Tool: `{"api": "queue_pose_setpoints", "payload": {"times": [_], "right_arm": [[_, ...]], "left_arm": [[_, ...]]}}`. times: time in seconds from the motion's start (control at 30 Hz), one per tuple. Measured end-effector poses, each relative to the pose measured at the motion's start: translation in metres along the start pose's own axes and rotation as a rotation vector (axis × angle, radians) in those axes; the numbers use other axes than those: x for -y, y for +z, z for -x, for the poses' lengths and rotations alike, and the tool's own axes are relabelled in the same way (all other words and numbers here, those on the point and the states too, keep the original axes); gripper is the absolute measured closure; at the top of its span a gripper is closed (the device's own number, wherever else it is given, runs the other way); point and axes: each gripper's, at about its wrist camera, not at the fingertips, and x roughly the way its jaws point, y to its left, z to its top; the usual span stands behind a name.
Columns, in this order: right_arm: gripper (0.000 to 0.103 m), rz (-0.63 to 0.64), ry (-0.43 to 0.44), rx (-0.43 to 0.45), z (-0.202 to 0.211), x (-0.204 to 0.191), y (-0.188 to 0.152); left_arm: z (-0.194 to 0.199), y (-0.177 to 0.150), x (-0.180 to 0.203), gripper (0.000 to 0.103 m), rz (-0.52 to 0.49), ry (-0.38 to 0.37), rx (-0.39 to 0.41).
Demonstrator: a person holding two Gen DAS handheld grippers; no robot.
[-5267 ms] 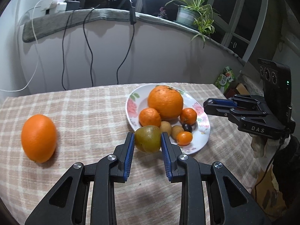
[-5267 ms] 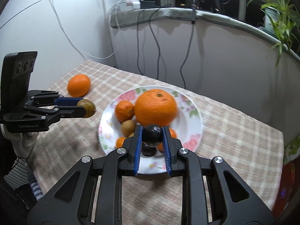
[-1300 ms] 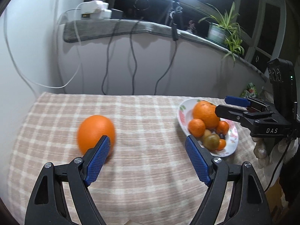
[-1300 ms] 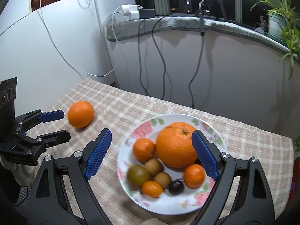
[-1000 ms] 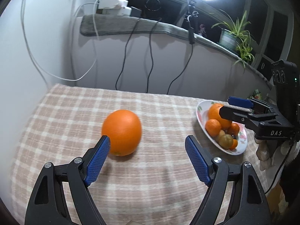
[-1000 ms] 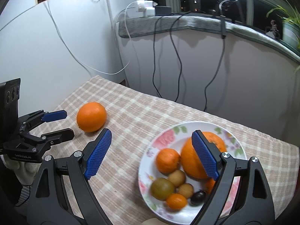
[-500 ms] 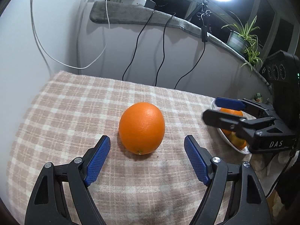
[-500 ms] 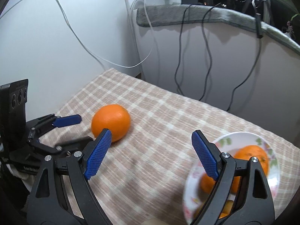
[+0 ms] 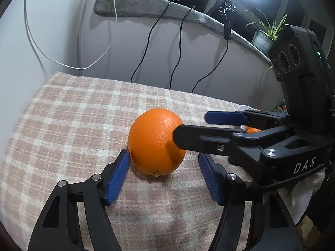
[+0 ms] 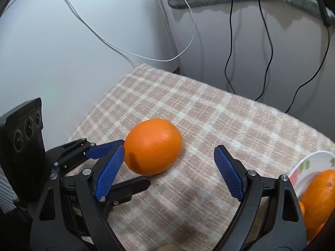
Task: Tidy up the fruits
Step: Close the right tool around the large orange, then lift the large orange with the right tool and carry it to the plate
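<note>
Checked tablecloth (image 9: 62,129) bears orange (image 9: 156,141) between both spread grippers, left gripper (image 9: 164,174) closing.

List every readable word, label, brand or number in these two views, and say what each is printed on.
"DAS": white letters on the black body of the right gripper, seen from the left wrist view.
A single "G" at the picture's right edge, on the same gripper's upper housing; the rest is cut off.
A colourful package behind the gripper is too small to read.
The right wrist view shows no readable text.
</note>
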Motion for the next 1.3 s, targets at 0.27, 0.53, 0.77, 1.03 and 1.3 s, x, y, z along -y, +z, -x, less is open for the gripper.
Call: {"api": "queue_pose_setpoints", "payload": {"times": [0.27,0.53,0.77,1.03,1.3], "right_arm": [[0.017,-0.101,0.087,-0.045,-0.020,0.013,0.001],[0.024,-0.127,0.148,-0.066,-0.029,0.013,0.003],[0.031,-0.139,0.181,-0.073,-0.030,0.011,0.002],[0.032,-0.137,0.184,-0.063,-0.028,0.011,0.000],[0.032,-0.129,0.189,-0.050,-0.017,0.011,-0.005]], "left_arm": [[-0.007,0.001,-0.005,0.038,0.004,-0.003,-0.007],[-0.011,0.002,-0.008,0.038,0.013,0.004,-0.011],[-0.014,0.004,-0.010,0.041,0.022,0.012,-0.019],[-0.011,0.000,-0.005,0.042,0.004,0.033,-0.008],[-0.002,-0.003,0.009,0.042,-0.008,0.035,0.002]]}}
